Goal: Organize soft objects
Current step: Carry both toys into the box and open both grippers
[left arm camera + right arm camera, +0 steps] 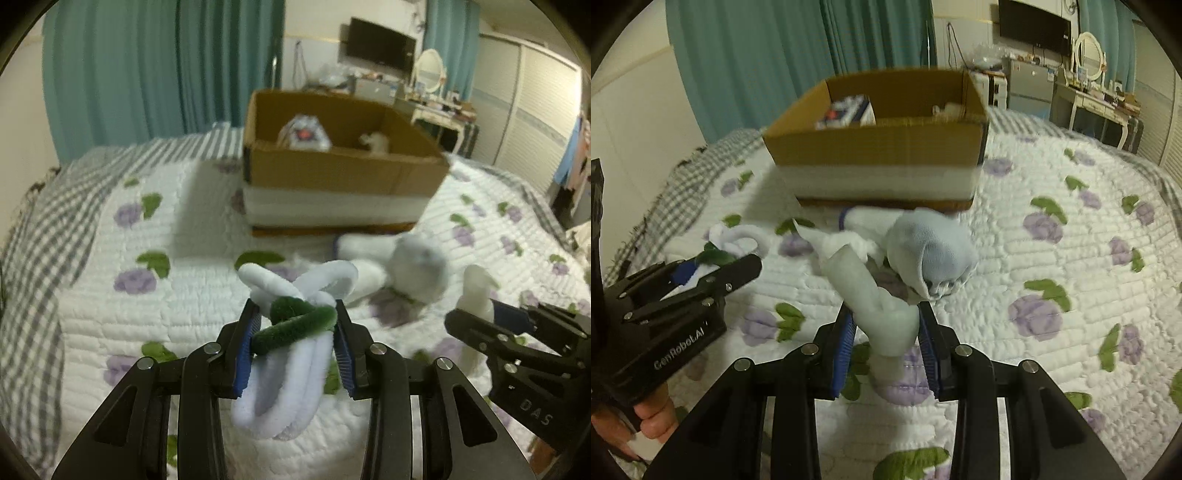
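My left gripper (297,326) is shut on a white and green fuzzy bundle (291,321) and holds it above the bed. My right gripper (886,325) is shut on a pale soft tube-shaped piece (871,295); it also shows in the left wrist view (476,295). A rolled light-blue sock (934,251) and a white sock (868,218) lie on the quilt just before the cardboard box (332,170). In the box sit a plush toy (304,134) and a small white item (375,142).
The floral quilt (1052,258) covers the bed. Teal curtains (147,74) hang behind. A dressing table (439,107) with mirror and a wall TV (380,48) stand far right. The left gripper's body (676,295) is at the left of the right wrist view.
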Action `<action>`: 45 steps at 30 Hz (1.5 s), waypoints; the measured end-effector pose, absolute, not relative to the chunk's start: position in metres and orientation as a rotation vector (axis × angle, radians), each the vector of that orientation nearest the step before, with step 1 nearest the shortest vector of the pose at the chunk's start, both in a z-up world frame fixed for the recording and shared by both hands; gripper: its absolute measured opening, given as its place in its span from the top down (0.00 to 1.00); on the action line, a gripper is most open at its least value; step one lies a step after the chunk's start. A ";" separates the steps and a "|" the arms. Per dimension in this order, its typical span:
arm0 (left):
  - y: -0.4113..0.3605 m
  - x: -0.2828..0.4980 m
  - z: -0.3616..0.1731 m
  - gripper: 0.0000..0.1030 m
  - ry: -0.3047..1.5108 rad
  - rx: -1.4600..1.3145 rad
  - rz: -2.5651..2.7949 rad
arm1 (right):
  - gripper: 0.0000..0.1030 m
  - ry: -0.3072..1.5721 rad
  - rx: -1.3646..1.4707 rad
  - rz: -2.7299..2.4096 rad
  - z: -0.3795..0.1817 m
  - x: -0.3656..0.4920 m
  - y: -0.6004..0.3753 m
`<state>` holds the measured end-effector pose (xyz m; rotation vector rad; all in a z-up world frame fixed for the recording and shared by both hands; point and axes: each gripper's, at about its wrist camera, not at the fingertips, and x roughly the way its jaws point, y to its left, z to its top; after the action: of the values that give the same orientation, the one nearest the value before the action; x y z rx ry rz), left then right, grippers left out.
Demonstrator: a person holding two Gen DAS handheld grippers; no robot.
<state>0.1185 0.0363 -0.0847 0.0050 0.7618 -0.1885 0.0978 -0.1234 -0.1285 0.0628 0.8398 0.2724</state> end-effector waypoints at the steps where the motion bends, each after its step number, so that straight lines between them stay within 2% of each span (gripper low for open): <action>1: 0.034 0.116 -0.077 0.64 0.750 0.010 -0.195 | 0.68 0.829 0.062 0.272 -0.124 0.095 -0.124; 10: 0.016 0.117 -0.007 0.64 0.629 0.044 -0.231 | 0.68 0.675 0.047 0.297 -0.052 0.089 -0.144; 15: 0.002 0.146 0.035 0.64 0.547 0.053 -0.240 | 0.68 0.589 0.033 0.310 -0.003 0.114 -0.156; 22: -0.016 0.216 0.045 0.64 0.537 0.084 -0.216 | 0.68 0.515 0.032 0.315 0.048 0.179 -0.163; 28: -0.030 0.283 0.007 0.64 0.598 0.117 -0.210 | 0.68 0.574 0.069 0.340 0.039 0.257 -0.161; 35: -0.036 0.309 -0.033 0.64 0.666 0.127 -0.240 | 0.68 0.702 0.122 0.347 -0.016 0.329 -0.160; 38: -0.037 0.310 -0.037 0.59 0.660 0.113 -0.252 | 0.65 0.720 0.108 0.334 -0.032 0.344 -0.158; 39: -0.038 0.310 -0.037 0.58 0.661 0.114 -0.255 | 0.64 0.718 0.106 0.325 -0.036 0.347 -0.157; 40: -0.039 0.310 -0.037 0.50 0.663 0.117 -0.252 | 0.56 0.717 0.106 0.323 -0.038 0.349 -0.158; 41: -0.039 0.308 -0.036 0.45 0.660 0.119 -0.249 | 0.47 0.711 0.112 0.326 -0.038 0.350 -0.159; 42: -0.040 0.307 -0.034 0.41 0.650 0.120 -0.247 | 0.31 0.707 0.114 0.330 -0.037 0.350 -0.159; 43: -0.039 0.303 -0.030 0.41 0.633 0.123 -0.230 | 0.27 0.698 0.111 0.324 -0.035 0.349 -0.160; 45: -0.037 0.299 -0.020 0.41 0.625 0.121 -0.210 | 0.26 0.661 0.096 0.300 -0.027 0.342 -0.164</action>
<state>0.2988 -0.0373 -0.0200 0.1214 0.6251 -0.2101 0.3425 -0.1637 -0.0266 0.0962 0.6609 0.2996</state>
